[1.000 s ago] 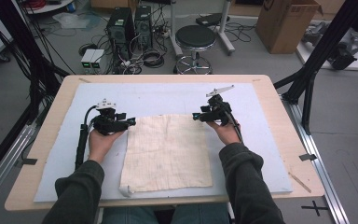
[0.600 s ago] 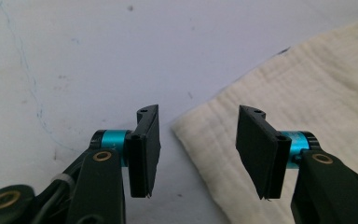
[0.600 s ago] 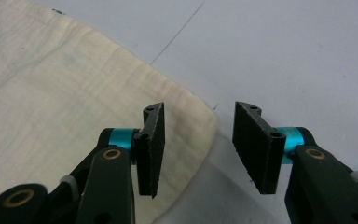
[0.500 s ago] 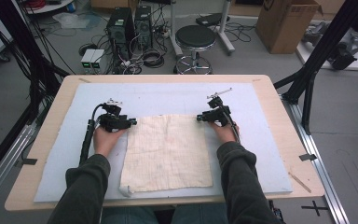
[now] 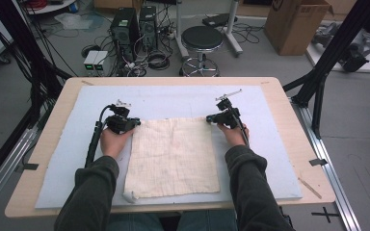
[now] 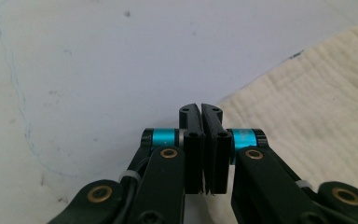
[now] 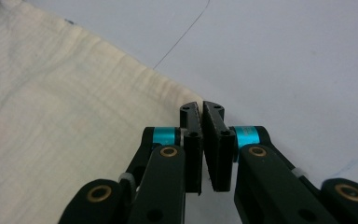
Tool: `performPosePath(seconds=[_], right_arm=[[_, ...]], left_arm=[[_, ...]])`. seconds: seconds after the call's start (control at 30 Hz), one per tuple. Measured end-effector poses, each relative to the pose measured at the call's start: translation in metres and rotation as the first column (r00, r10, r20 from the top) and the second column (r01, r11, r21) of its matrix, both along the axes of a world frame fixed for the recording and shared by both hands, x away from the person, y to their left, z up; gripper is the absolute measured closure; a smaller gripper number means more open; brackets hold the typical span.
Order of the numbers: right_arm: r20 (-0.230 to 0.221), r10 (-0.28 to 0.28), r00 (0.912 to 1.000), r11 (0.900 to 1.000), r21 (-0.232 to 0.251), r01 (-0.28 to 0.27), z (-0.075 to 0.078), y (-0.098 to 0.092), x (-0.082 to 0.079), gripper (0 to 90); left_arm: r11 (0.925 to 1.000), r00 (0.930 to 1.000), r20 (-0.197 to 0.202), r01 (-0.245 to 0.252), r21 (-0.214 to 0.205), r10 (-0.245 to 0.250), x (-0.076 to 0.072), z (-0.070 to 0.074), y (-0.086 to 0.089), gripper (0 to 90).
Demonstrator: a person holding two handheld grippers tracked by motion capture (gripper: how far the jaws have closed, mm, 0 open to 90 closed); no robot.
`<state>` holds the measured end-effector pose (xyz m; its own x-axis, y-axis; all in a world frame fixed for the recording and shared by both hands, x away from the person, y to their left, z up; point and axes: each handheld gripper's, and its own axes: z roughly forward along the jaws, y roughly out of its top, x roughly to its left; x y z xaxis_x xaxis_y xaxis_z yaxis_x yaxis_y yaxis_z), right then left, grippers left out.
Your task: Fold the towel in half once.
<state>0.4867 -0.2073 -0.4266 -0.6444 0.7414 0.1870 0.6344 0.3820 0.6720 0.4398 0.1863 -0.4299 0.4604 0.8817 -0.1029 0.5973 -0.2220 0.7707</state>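
Cream cloth (image 5: 172, 156) spread flat on the blue mat (image 5: 67, 163), nearer the near edge, near-left corner slightly curled. Left gripper (image 5: 136, 123) at the cloth's far-left corner, jaws pressed together; whether any fabric is pinched, cannot tell. Right gripper (image 5: 209, 118) at the far-right corner, jaws likewise closed, tips at the cloth's edge. Table (image 5: 279, 91) beneath the mat.
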Motion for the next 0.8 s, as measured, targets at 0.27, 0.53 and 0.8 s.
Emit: performPosePath(seconds=[0.27, 0.53, 0.8], right_arm=[[0.083, -0.043, 0.9956, 0.9984, 0.041, 0.04, 0.025, -0.009, 0.0, 86.5], [0.056, -0.031, 0.998, 0.9965, 0.079, 0.027, 0.026, -0.007, -0.002, 86.5], [0.051, -0.003, 0.9987, 0.9892, 0.146, -0.005, 0.025, -0.013, -0.011, 86.5]], left_arm=[[0.9997, 0.9984, 0.057, 0.007, -0.025, -0.006, 0.006, 0.025, 0.003, 87.5], [0.9972, 0.9973, 0.072, 0.019, -0.073, -0.013, 0.0, 0.029, 0.01, 87.5], [0.9918, 0.9945, 0.091, 0.062, -0.112, -0.052, -0.015, 0.031, 0.013, 87.6]])
